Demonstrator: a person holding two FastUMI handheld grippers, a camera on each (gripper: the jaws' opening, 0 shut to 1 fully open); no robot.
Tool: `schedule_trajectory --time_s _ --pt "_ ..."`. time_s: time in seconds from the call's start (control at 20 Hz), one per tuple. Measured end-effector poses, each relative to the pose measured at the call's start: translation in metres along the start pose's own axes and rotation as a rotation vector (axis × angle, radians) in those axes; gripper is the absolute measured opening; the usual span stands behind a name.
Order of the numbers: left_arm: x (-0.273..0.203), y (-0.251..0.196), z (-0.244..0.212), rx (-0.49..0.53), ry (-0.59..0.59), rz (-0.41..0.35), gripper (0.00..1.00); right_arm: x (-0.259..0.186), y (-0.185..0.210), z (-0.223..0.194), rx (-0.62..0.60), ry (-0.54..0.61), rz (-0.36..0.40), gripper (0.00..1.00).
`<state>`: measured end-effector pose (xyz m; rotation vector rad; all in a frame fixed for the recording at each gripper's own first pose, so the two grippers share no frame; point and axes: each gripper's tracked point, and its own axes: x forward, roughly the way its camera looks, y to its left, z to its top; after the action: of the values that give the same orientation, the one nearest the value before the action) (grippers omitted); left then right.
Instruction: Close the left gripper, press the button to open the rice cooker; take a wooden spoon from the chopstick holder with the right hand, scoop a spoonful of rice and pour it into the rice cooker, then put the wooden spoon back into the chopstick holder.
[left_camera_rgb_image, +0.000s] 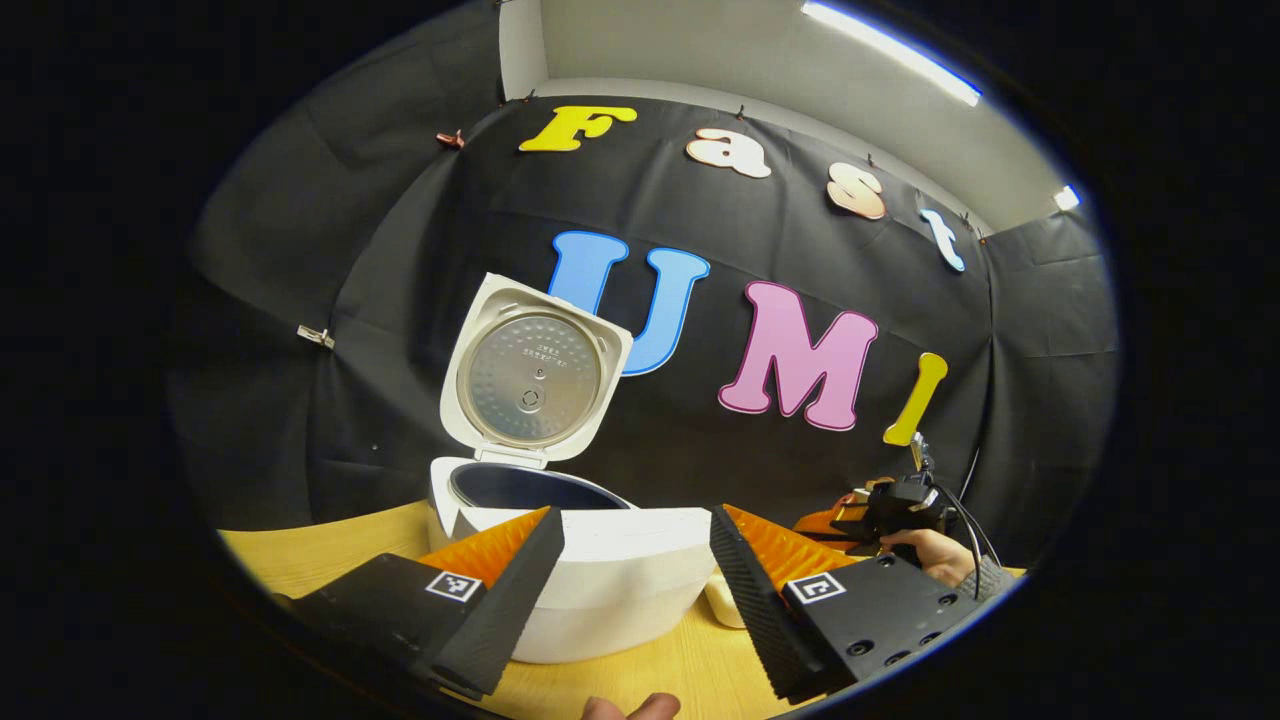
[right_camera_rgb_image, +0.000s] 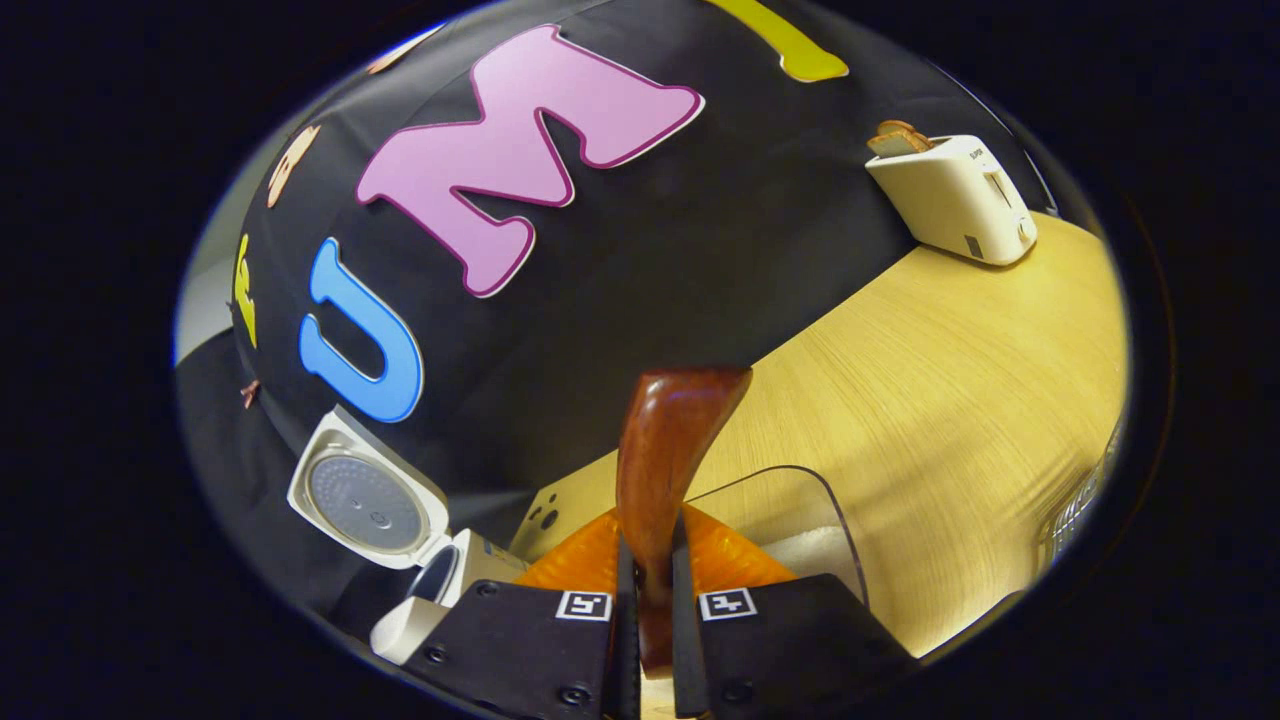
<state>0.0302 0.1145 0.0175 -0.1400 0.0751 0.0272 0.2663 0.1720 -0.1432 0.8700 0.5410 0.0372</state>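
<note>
Rice cooker (left_camera_rgb_image: 590, 580): white, on the wooden table (left_camera_rgb_image: 330, 550), lid (left_camera_rgb_image: 535, 375) swung up and standing open behind the dark inner pot (left_camera_rgb_image: 530, 490). Taken as landmark for all entries.

Left gripper (left_camera_rgb_image: 635, 570): directly in front of the rice cooker, jaws spread wide, nothing between them; the cooker body shows through the gap. Fingers (left_camera_rgb_image: 510, 590) cut off the cooker's lower front corners.

Right gripper (right_camera_rgb_image: 645, 610): to the right of the rice cooker, jaws clamped on the handle of the wooden spoon (right_camera_rgb_image: 665, 470). The spoon stands up from between the fingers; its lower end is hidden by them. In the left gripper view this gripper appears far right of the cooker, held by a hand (left_camera_rgb_image: 930, 555).

Clear container (right_camera_rgb_image: 790, 530): just right of the spoon, rim visible, white contents inside, partly hidden by the gripper; contents hard to identify.

Toaster (right_camera_rgb_image: 955, 200): white, well away from the rice cooker on the far side of the table, bread (right_camera_rgb_image: 895, 137) in its slot.

Small pale object (left_camera_rgb_image: 722, 605): beside the cooker base, mostly hidden behind the left gripper's finger, not identifiable.

Fingertips (left_camera_rgb_image: 630, 708): at the bottom edge in front of the cooker, cut off.
</note>
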Motion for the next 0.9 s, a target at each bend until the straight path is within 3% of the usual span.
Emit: schedule_trajectory --time_s 0.6,0.9 --pt "-0.002 0.001 0.003 0.000 -0.002 0.014 0.95 -0.012 0.031 0.051 0.197 -0.088 0.046 0.17" --pt "-0.005 0.003 0.005 -0.017 -0.005 0.002 0.95 -0.017 0.095 0.079 0.206 -0.108 0.133 0.17"
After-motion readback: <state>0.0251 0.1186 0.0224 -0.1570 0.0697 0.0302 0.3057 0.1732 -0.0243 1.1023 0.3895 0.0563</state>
